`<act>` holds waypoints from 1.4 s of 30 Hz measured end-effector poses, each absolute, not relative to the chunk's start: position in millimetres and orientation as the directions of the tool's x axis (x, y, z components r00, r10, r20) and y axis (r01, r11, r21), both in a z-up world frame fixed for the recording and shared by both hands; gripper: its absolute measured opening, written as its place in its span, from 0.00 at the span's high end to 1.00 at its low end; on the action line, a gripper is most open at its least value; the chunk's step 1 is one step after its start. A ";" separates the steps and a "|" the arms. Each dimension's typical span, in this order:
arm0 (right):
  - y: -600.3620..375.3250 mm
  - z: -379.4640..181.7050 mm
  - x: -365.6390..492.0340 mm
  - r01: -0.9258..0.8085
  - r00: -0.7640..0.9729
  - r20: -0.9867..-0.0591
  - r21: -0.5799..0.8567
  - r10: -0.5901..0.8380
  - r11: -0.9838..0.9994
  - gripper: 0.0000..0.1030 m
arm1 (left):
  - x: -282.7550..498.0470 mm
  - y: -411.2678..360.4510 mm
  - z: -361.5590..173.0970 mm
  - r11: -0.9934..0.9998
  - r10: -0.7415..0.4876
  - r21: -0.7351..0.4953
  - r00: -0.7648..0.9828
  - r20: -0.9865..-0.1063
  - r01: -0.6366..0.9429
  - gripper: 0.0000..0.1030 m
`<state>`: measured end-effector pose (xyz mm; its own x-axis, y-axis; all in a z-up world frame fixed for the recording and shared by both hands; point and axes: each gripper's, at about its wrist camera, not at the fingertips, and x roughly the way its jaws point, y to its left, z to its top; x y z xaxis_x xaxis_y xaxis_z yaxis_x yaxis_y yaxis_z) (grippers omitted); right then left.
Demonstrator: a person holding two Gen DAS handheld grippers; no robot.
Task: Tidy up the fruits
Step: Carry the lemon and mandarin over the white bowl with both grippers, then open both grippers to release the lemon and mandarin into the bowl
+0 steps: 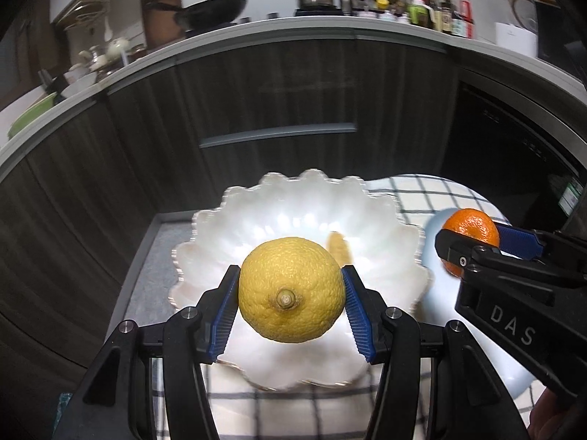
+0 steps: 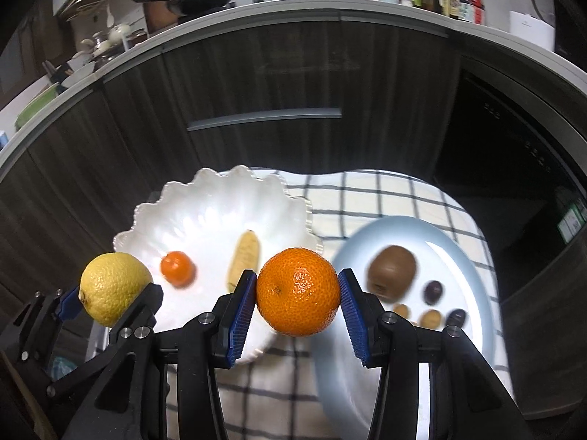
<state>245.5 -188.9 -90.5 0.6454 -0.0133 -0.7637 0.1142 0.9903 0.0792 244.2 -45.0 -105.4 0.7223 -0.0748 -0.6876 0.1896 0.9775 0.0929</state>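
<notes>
My left gripper point(image 1: 291, 289) is shut on a yellow lemon point(image 1: 291, 289) and holds it above the near side of a white scalloped bowl point(image 1: 256, 212). My right gripper point(image 2: 298, 291) is shut on an orange point(image 2: 298, 291), held between the bowl point(image 2: 205, 216) and a pale blue plate point(image 2: 451, 253). The bowl holds a small orange fruit point(image 2: 178, 267) and a small banana point(image 2: 244, 258). The plate holds a kiwi point(image 2: 392, 269), dark grapes point(image 2: 433, 291) and small brown fruits point(image 2: 431, 318). The lemon point(image 2: 113, 288) also shows at the left of the right wrist view, and the orange point(image 1: 471, 233) at the right of the left wrist view.
Bowl and plate rest on a white checked cloth point(image 2: 385, 198) over a small table. Dark wood cabinets point(image 1: 275, 91) with a handle stand right behind. A counter point(image 1: 256, 36) above holds a wok, pot, bottles and dishes.
</notes>
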 end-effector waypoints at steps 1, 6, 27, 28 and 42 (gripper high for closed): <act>-182.8 -90.9 250.4 0.110 0.646 -0.764 0.080 -0.010 0.991 0.55 | 247.5 -39.7 -106.2 0.979 -0.068 0.092 0.722 -0.689 0.180 0.48; -166.4 -97.3 269.5 0.092 0.639 -0.770 0.072 -0.003 0.993 0.55 | 265.4 -18.4 -116.3 0.986 -0.042 0.087 0.714 -0.698 0.142 0.48; -165.8 -149.3 330.6 0.106 0.560 -0.828 0.035 -0.031 0.994 0.55 | 346.3 -8.3 -156.1 0.986 -0.021 0.098 0.687 -0.726 0.133 0.48; -166.4 -150.2 332.4 0.107 0.559 -0.829 0.035 -0.031 0.994 0.55 | 349.7 -10.2 -156.7 0.986 -0.022 0.100 0.688 -0.725 0.136 0.48; -175.7 -133.5 337.0 0.147 0.600 -0.795 -0.003 -0.091 0.989 0.32 | 356.0 -17.9 -139.7 0.978 0.031 0.175 0.755 -0.655 0.111 0.10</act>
<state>337.0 -175.7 -133.5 0.6001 -0.0915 -0.7947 0.1468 0.9892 -0.0030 356.0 -17.9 -139.7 0.7551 0.0312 -0.6549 0.1111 0.9783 0.1747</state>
